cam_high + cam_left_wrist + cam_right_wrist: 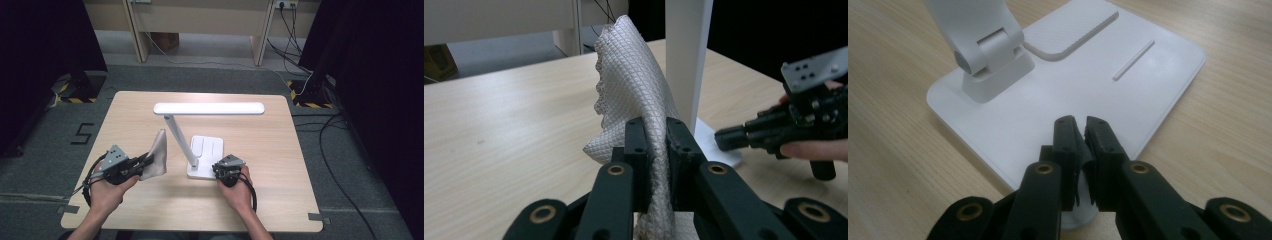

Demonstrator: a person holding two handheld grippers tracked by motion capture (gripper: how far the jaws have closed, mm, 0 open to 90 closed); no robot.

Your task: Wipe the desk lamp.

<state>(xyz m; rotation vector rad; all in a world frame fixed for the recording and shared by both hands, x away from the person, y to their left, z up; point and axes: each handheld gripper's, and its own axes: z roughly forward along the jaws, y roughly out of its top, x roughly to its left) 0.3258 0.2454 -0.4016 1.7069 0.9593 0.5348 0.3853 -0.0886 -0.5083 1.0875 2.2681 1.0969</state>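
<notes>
1. The left gripper point(145, 161) is black, with a grey three-cornered plate on top, drilled with small holes.
2. The right gripper point(216, 169) is black too and carries the same kind of grey plate with dark screw holes.
3. A black cable loops from the back of each gripper.
4. In both gripper views the jaws are matt black bars on jointed black links, with brass-coloured rings at the pivots and small screws near the tips.
5. Both forearms are bare; no sleeve shows.
</notes>
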